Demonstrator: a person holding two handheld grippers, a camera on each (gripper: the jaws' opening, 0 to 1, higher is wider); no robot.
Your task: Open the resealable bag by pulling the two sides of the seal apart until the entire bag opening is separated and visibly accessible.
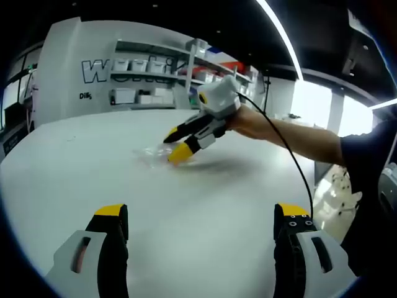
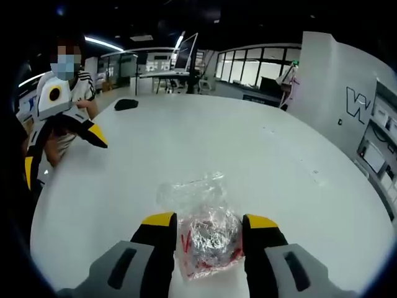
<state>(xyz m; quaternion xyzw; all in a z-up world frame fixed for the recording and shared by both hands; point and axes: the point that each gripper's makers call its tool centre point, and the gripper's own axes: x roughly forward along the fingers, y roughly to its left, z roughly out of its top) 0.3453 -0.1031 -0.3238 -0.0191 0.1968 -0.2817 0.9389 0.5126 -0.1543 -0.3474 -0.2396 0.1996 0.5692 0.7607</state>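
Observation:
A clear resealable bag (image 2: 208,239) with crumpled shiny contents and red print lies on the white table (image 2: 279,161). Its flat clear upper part (image 2: 189,189) points away from me. My right gripper (image 2: 211,222) is open, its yellow-tipped fingers (image 2: 160,220) standing on either side of the bag's bulging part. From the left gripper view, the right gripper (image 1: 177,144) is held low by a hand over the bag (image 1: 151,154). My left gripper (image 1: 201,214) is open wide above bare table, well short of the bag. It also appears at the left (image 2: 62,152).
A small black object (image 2: 126,104) lies at the table's far side. A person (image 2: 62,81) sits beyond the table edge there. A black cable (image 1: 288,149) trails from the right gripper along the arm. Shelves (image 1: 155,81) stand behind the table.

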